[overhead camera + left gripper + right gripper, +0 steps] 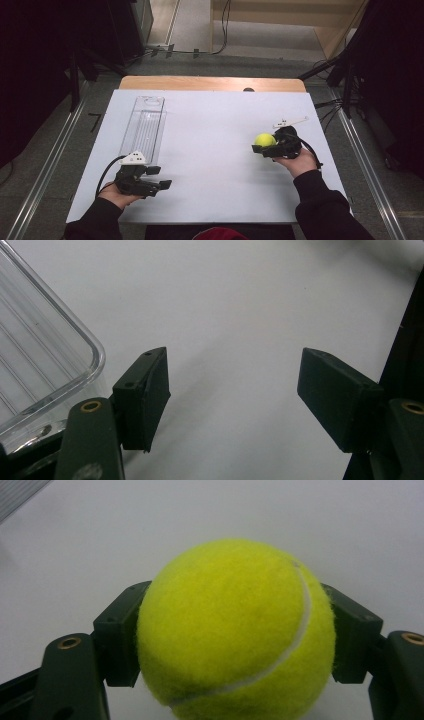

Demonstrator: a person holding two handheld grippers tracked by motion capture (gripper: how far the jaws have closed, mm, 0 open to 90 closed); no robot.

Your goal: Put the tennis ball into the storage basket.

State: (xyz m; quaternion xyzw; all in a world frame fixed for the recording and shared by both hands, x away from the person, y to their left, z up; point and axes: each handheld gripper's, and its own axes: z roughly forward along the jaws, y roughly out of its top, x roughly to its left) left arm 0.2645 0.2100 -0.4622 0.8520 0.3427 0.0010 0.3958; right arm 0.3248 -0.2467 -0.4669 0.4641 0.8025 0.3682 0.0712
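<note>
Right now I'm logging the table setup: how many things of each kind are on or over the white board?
Tennis ball, held in the right gripper: 1
Clear plastic tray: 1
Grippers, counting the left gripper: 2
Total: 4

Table [210,165] evenly lit w/ soft shadows, surroundings dark, pics slightly grainy.

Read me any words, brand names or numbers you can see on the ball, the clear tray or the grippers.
None can be read.
Yellow-green felt tennis ball: a white seam, no print on the side in view.
Clear ribbed plastic tray: no label.
Grey three-cornered plate on the left gripper: dark specks, too small to read.
</note>
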